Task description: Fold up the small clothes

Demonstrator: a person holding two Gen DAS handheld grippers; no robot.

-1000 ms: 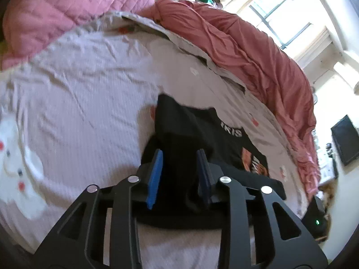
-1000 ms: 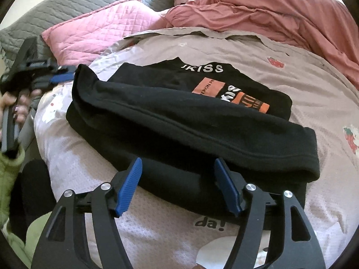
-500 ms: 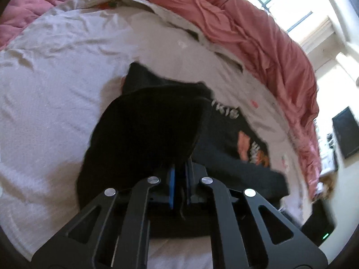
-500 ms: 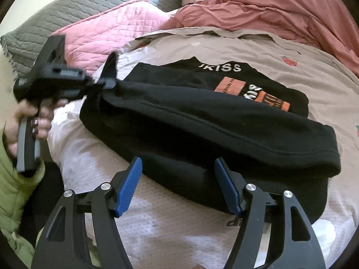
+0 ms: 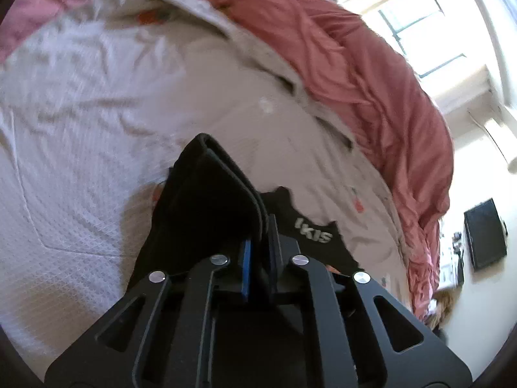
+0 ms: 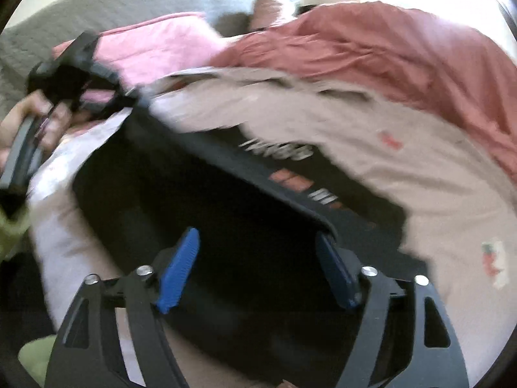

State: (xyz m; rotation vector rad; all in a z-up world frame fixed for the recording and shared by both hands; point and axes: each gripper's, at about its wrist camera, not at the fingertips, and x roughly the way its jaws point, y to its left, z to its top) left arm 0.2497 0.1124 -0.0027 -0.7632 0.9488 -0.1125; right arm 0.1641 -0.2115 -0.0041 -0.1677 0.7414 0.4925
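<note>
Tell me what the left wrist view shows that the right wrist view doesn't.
Only the left wrist view: a window, a dark screen on the wall, and the left tool shut on a raised fold of the black garment.

Only the right wrist view: the grey headboard, a hand on the left tool's handle, and the right tool opening over the garment, pads not pressing.

Both: the garment, beige sheet, red duvet.

A bed [image 5: 80, 148] is covered by a pale printed sheet (creased near the pillows), on which a black sweatshirt [image 5: 310, 236] with white lettering is spread. A rumpled red duvet [image 5: 371, 74] and a pink quilted pillow [image 6: 161, 45] are seen along its far edges.
</note>
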